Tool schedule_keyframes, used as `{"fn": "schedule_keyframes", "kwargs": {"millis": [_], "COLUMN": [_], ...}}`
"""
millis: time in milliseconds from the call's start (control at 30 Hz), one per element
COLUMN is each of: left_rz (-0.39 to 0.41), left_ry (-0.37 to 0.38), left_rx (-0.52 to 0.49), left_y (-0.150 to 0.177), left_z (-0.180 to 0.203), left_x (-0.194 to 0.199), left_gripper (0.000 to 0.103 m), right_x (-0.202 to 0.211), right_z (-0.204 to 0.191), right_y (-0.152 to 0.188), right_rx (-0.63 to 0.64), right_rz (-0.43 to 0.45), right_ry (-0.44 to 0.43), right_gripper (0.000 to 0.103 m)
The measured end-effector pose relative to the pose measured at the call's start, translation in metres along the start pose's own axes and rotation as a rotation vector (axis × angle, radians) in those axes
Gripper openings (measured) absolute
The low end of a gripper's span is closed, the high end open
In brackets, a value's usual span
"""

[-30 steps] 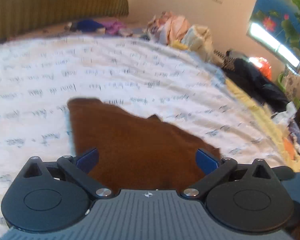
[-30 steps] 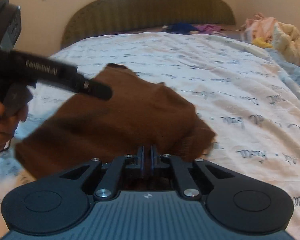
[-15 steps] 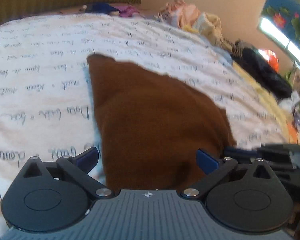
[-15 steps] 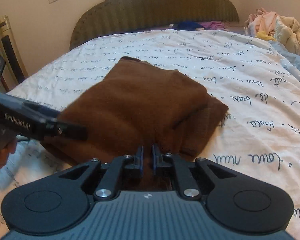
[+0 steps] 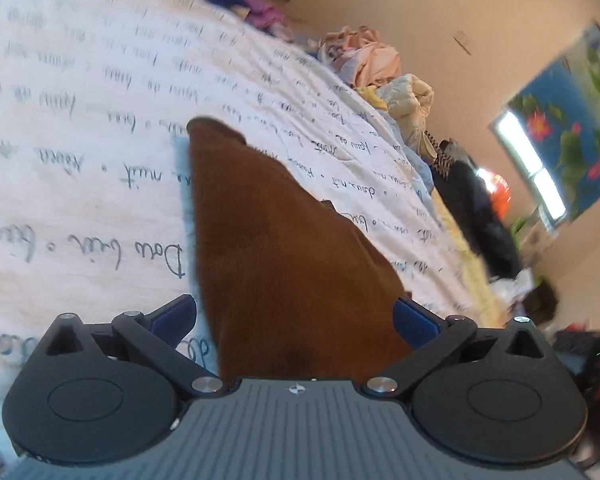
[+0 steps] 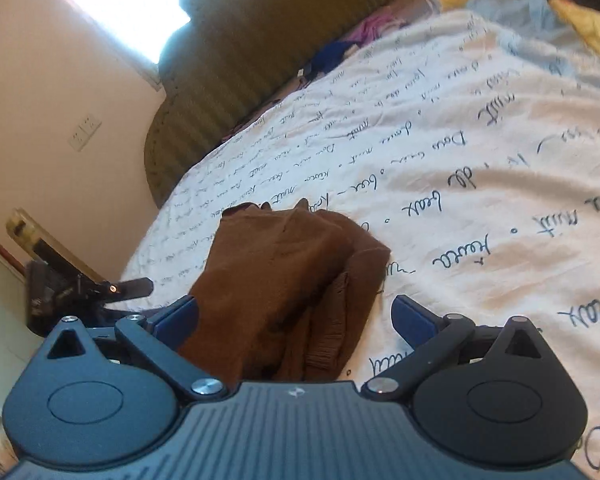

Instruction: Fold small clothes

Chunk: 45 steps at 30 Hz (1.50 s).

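Observation:
A brown knitted garment (image 5: 284, 256) lies folded on the white bedspread (image 5: 80, 168) printed with handwriting. In the left wrist view my left gripper (image 5: 294, 316) is open, its blue pads wide apart on either side of the garment's near end. Seen from the right wrist, the same garment (image 6: 284, 280) shows stacked layers and a ribbed edge, and my right gripper (image 6: 294, 316) is open over its near end. The left gripper's dark body (image 6: 80, 292) shows at the left of that view.
A pile of loose clothes (image 5: 384, 76) sits at the bed's far right edge, with dark clothing (image 5: 480, 208) beyond it. The olive headboard (image 6: 240, 60) stands at the far end. A chair back (image 6: 28, 236) is at the left by the wall.
My right gripper has opened and let go of the brown garment, which now lies flat on the bed. Both views have tilted and the left gripper has drawn back slightly.

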<state>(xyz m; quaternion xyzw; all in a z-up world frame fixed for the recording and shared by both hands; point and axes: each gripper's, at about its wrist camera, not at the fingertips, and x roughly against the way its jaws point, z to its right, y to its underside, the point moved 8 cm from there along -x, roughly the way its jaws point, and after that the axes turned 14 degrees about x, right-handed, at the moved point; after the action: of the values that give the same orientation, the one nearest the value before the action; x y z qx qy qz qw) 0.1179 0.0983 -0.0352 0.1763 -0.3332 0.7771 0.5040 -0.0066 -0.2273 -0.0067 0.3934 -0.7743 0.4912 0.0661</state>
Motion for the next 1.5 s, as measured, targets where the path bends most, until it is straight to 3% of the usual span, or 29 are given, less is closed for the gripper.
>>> {"fn": "schedule_keyframes", "kwargs": {"millis": [100,233,333,733,833,900,933,967,1000,1100,1200,1333,1500], "left_rz": [-0.035,-0.092,-0.127,-0.184,-0.191,-0.179,-0.171,-0.172,-0.182,-0.176,-0.153,-0.105,-0.027], "left_ry": [-0.01,0.038,0.054,0.07,0.057,0.03,0.01,0.003,0.015,0.007,-0.04,-0.105,-0.158], "left_rx": [0.06,0.147,0.183,0.165,0.119,0.107,0.124,0.155,0.184,0.206,0.168,0.049,-0.058], "left_y": [-0.01,-0.017,-0.021,-0.02,-0.012,-0.009,-0.011,-0.013,-0.016,-0.016,-0.015,-0.021,-0.036], "left_z": [-0.01,-0.023,-0.031,-0.015,-0.011,-0.016,-0.021,-0.028,-0.034,-0.038,-0.029,-0.007,0.004], "left_x": [-0.015,-0.028,-0.037,-0.058,-0.061,-0.057,-0.055,-0.054,-0.054,-0.053,-0.047,-0.034,-0.012], "left_gripper": [0.103,0.103,0.103,0.102,0.095,0.066,0.057,0.042,0.04,0.034,0.03,0.029,0.029], "right_x": [-0.017,-0.04,-0.049,-0.092,-0.091,-0.093,-0.094,-0.097,-0.101,-0.098,-0.092,-0.091,-0.102], "right_z": [0.005,0.019,0.021,-0.007,-0.013,-0.016,-0.017,-0.017,-0.017,-0.02,-0.034,-0.056,-0.081], "right_y": [-0.002,0.005,0.009,0.004,0.009,0.009,0.009,0.01,0.011,0.006,-0.003,-0.016,-0.035], "right_rx": [-0.081,-0.109,-0.138,-0.068,-0.02,0.002,0.015,0.034,0.046,0.031,0.078,0.167,0.213], "right_rz": [-0.022,-0.098,-0.111,-0.124,-0.099,-0.091,-0.089,-0.105,-0.136,-0.134,-0.128,-0.128,-0.101], "right_ry": [-0.096,-0.003,-0.073,-0.182,-0.141,-0.112,-0.086,-0.041,-0.032,-0.021,0.026,0.073,0.064], "right_gripper": [0.103,0.103,0.103,0.103,0.103,0.101,0.087,0.05,0.038,0.029,0.025,0.024,0.023]}}
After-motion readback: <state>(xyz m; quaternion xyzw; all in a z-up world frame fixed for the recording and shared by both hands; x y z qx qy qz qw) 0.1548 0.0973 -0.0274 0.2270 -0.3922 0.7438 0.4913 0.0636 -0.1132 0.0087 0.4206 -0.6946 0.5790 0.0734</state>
